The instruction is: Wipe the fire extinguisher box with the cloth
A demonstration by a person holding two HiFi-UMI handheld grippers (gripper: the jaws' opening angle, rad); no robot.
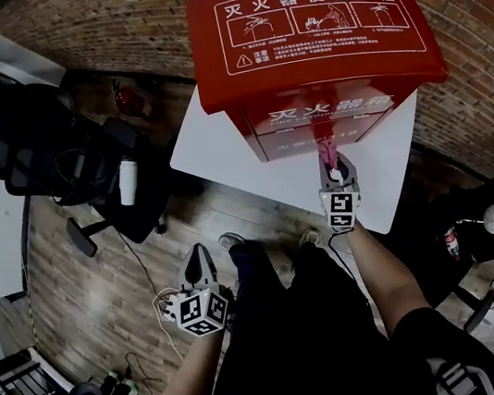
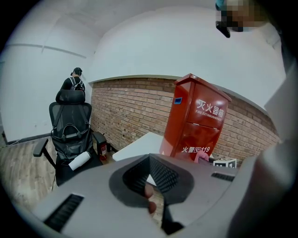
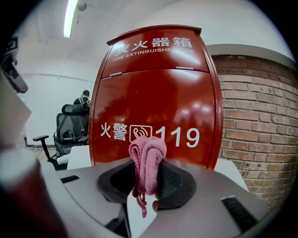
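- Fire extinguisher box (image 1: 314, 40), red, stands upright on the white desk (image 1: 210, 142) with its front turned toward the person and a brick wall (image 1: 106, 28) behind it.
- The right claw (image 1: 334, 168) is held out straight at the lower front panel of the box, just below its sloping lid.
- In the right gripper view the right claw (image 3: 146, 179) is closed on a pink cloth (image 3: 147, 162). The cloth is bunched into folds that stand up above the jaws, and a frayed thread hangs down between them.
- The bunched end of the cloth (image 1: 326, 146) lies right up against the red front, level with the row of white print. Whether it actually presses on the metal cannot be told.
- The left claw (image 1: 200, 265) hangs low and well apart from the box, off the near edge of the desk and above the wooden floor. In the left gripper view, the left claw (image 2: 153, 181) has its jaws brought together at the tips with nothing between them.
- From that view the fire extinguisher box (image 2: 198, 121) rises beyond the desk corner, up and to the right of the jaws.
- The lid carries the white heading "灭火器使用方法" above three small instruction drawings and lines of print too fine to read.
- On the front (image 3: 153, 93), the upper panel reads "FIRE EXTINGUISHER BOX" under large Chinese characters partly lost in glare. The lower panel reads "火警", a telephone symbol, then "119".
- A black office chair (image 1: 82, 163) stands to the left of the desk.
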